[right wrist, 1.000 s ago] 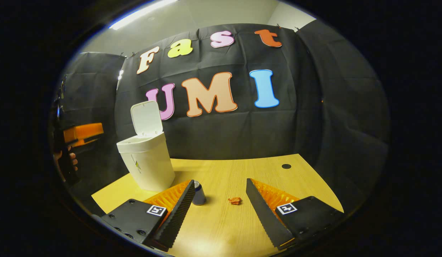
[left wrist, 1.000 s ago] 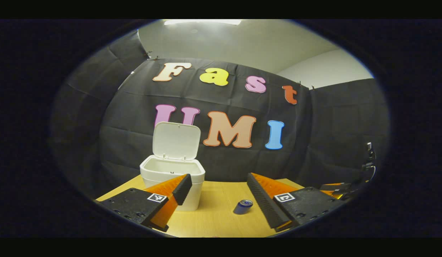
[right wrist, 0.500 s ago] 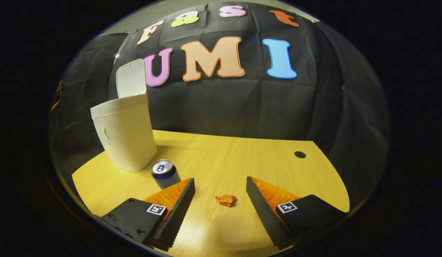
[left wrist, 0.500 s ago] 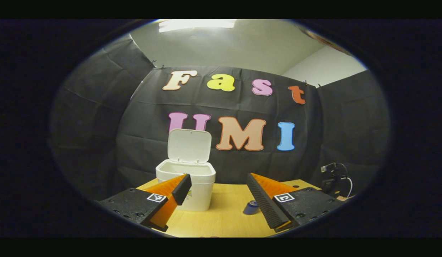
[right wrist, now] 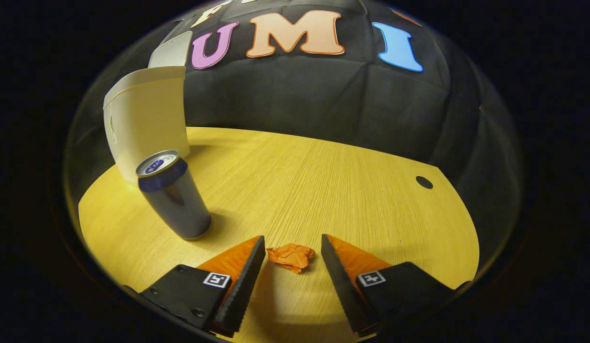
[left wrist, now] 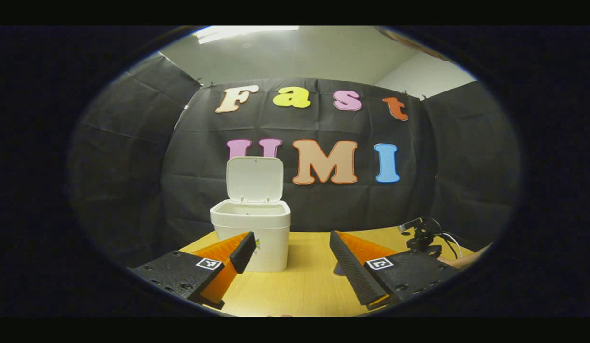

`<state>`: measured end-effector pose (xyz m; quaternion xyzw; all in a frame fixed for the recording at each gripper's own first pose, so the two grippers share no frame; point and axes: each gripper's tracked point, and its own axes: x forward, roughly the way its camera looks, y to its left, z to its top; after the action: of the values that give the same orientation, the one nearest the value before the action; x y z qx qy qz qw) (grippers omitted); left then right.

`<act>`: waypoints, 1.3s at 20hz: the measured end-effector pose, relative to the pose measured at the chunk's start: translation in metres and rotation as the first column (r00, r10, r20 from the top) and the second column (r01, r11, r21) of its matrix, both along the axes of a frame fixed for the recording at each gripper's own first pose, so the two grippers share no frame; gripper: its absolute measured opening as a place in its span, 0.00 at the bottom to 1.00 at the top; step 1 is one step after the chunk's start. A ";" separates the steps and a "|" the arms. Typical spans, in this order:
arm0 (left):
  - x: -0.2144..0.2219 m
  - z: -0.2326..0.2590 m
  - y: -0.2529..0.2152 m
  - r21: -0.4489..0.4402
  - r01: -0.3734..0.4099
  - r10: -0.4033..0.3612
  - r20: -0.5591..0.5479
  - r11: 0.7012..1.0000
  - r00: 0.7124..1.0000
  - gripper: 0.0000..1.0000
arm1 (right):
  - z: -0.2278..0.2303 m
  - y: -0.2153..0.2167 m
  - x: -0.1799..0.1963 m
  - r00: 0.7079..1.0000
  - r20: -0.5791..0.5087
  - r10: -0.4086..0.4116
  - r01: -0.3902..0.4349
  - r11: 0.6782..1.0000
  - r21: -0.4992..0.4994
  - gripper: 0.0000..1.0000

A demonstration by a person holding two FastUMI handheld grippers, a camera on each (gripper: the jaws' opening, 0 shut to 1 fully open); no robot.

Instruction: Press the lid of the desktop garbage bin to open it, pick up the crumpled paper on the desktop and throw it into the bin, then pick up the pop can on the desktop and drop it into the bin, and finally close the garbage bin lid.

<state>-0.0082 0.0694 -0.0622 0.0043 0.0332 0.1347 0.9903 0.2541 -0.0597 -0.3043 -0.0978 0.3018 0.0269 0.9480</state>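
Looking along the left gripper (left wrist: 290, 247) in the left gripper view: its fingers stand wide apart with nothing between them, raised above the wooden bench (left wrist: 299, 286). The white bin (left wrist: 252, 238) sits on the bench straight ahead, partly behind the left finger. Its lid (left wrist: 254, 179) is swung up and stands upright at the back, so the bin's inside rim shows. At the far right edge of the bench — a dark device with cables (left wrist: 425, 233); what it is I cannot tell.

Right gripper view: the right gripper (right wrist: 292, 259) is low over the bench (right wrist: 323, 181), fingers spread wide. The crumpled paper (right wrist: 291, 256), orange, lies on the bench between the two fingertips, touching neither that I can see. The pop can (right wrist: 173, 197) stands upright to the left, well apart from the paper, its top facing up. Just behind the can is the bin (right wrist: 147, 119), lid (right wrist: 171, 50) raised at its rear edge. A small dark round hole (right wrist: 424, 182) marks the bench top at the far right.
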 end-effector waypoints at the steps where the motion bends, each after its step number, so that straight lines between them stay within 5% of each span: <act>1: 0.000 -0.003 0.000 -0.002 -0.004 0.004 -0.004 1.000 1.000 0.93 | -0.001 0.002 -0.001 1.000 -0.002 -0.007 0.007 1.000 -0.003 0.77; 3: -0.002 -0.007 0.000 0.002 -0.015 0.015 -0.012 1.000 1.000 0.93 | -0.008 0.002 -0.003 0.999 -0.032 0.002 -0.001 1.000 0.009 0.54; 6: -0.002 -0.007 0.002 -0.010 -0.023 0.023 -0.009 1.000 1.000 0.92 | -0.008 -0.003 0.000 0.999 -0.032 0.007 -0.007 1.000 0.008 0.40; 10: -0.001 -0.006 0.002 -0.031 -0.007 0.006 -0.006 0.999 1.000 0.93 | 0.024 0.007 -0.009 1.000 0.011 0.016 -0.017 1.000 0.019 0.27; 14: 0.002 -0.001 0.014 -0.047 0.037 -0.036 0.007 0.998 0.999 0.93 | 0.100 0.038 -0.026 0.994 0.107 0.036 -0.042 0.997 0.057 0.28; 19: 0.002 -0.010 0.051 -0.100 0.119 -0.118 0.014 0.988 0.993 0.94 | 0.231 0.169 -0.046 0.943 0.294 0.157 -0.186 0.980 0.074 0.27; 26: -0.022 -0.026 0.134 -0.108 0.082 -0.086 -0.035 0.991 0.996 0.94 | 0.307 0.376 0.015 0.842 0.417 0.342 -0.397 0.917 0.050 0.26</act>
<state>-0.0301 0.2037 -0.0883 -0.0447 0.0596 0.0910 0.9931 0.2693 0.3163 0.0032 -0.0934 0.0744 0.2089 0.9706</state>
